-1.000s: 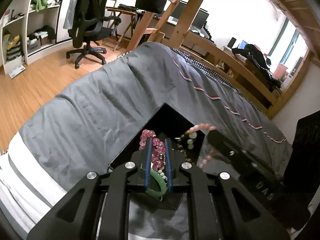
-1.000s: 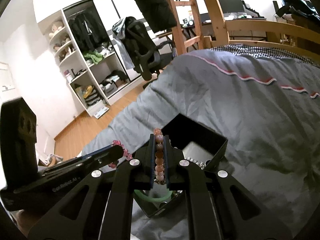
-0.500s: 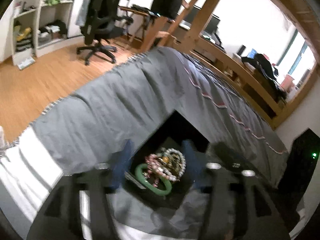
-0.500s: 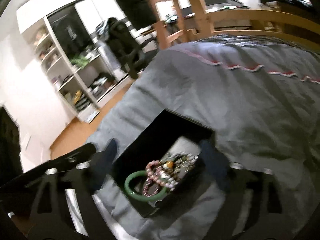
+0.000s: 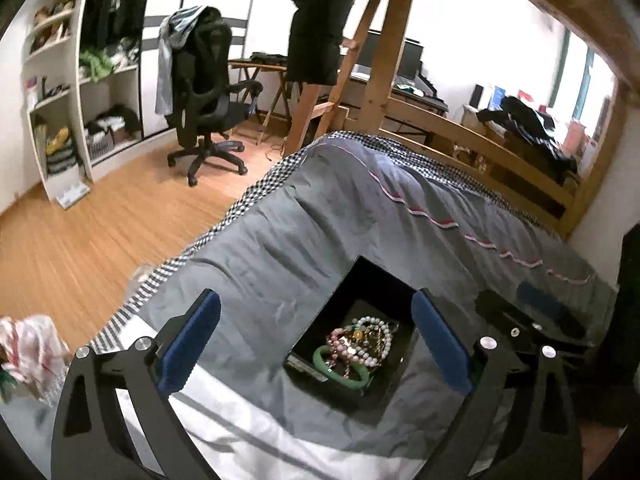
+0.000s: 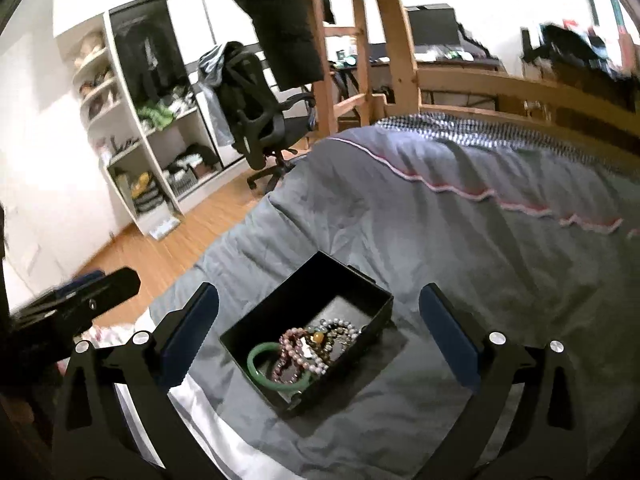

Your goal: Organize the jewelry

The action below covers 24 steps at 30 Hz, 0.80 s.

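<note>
A black open box (image 5: pixel 376 280) (image 6: pixel 280 292) sits on the grey bedspread. Inside lie a green bangle (image 5: pixel 340 372) (image 6: pixel 264 364), pink bead bracelets (image 5: pixel 348 344) (image 6: pixel 292 344) and a pale pearl-like strand (image 5: pixel 376 324), heaped together. My left gripper (image 5: pixel 316 344) is open and empty, raised above and behind the box. My right gripper (image 6: pixel 320 336) is open and empty, also above the box. The right gripper shows at the right of the left wrist view (image 5: pixel 528 320); the left gripper shows at the left of the right wrist view (image 6: pixel 76 304).
The grey bedspread (image 5: pixel 360 208) covers the bed, with a white sheet (image 5: pixel 240 432) at the near edge. A wooden bed rail (image 5: pixel 472 140) and ladder posts (image 6: pixel 392 40) stand beyond. An office chair (image 5: pixel 204 92) and shelves (image 6: pixel 132 120) are on the wood floor at left.
Both grippers have opened and let their bead bracelets drop into the box. Both have pulled up and back from the box.
</note>
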Each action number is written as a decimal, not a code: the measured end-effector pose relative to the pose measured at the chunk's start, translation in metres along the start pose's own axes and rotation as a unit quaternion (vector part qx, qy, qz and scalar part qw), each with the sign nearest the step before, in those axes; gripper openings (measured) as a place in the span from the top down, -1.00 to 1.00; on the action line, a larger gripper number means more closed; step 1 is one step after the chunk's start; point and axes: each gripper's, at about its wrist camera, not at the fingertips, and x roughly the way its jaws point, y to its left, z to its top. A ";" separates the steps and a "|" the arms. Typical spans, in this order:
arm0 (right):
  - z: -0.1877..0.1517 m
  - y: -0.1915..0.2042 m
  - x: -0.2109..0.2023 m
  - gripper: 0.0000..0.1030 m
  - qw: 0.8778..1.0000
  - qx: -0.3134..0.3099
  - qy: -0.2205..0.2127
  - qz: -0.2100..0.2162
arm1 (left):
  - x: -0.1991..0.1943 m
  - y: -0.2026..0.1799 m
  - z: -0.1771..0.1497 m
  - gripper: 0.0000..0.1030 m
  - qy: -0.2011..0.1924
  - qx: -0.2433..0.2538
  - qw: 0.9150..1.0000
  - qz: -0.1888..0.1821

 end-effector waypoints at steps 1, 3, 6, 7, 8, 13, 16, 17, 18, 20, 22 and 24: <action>0.001 0.004 -0.005 -0.92 1.000 -0.013 0.004 -0.004 | -0.003 -0.001 0.000 -0.84 0.001 0.009 1.000 0.002; 0.001 0.009 -0.011 -0.92 0.999 -0.031 0.010 -0.003 | -0.008 -0.001 -0.002 -0.84 0.002 0.029 1.000 0.002; -0.003 0.018 -0.021 -0.92 0.998 -0.060 0.022 0.001 | -0.013 -0.003 -0.007 -0.84 0.005 0.056 0.998 0.002; -0.005 0.019 -0.025 -0.92 0.997 -0.068 0.022 0.002 | -0.015 -0.004 -0.008 -0.84 0.005 0.064 0.998 0.004; -0.006 0.021 -0.029 -0.92 0.997 -0.077 0.024 0.005 | -0.017 -0.003 -0.009 -0.84 0.004 0.071 0.997 0.010; -0.013 0.021 -0.040 -0.92 0.996 -0.088 0.034 0.005 | -0.024 0.003 -0.015 -0.84 0.008 0.084 0.996 0.012; -0.014 0.018 -0.042 -0.92 0.996 -0.085 0.037 0.003 | -0.022 0.007 -0.021 -0.84 0.020 0.090 0.996 0.013; -0.015 0.017 -0.044 -0.92 0.996 -0.083 0.036 0.006 | -0.021 0.009 -0.023 -0.84 0.024 0.091 0.995 0.011; -0.016 0.016 -0.044 -0.92 0.996 -0.082 0.037 0.006 | -0.020 0.010 -0.025 -0.84 0.028 0.093 0.995 0.009; -0.018 0.016 -0.044 -0.92 0.996 -0.082 0.041 0.003 | -0.019 0.008 -0.027 -0.84 0.034 0.100 0.994 0.008; -0.020 0.016 -0.044 -0.92 0.995 -0.084 0.043 0.006 | -0.019 0.006 -0.030 -0.84 0.040 0.110 0.993 0.008; -0.025 0.017 -0.044 -0.92 0.995 -0.084 0.047 0.011 | -0.017 0.003 -0.033 -0.84 0.047 0.120 0.992 0.012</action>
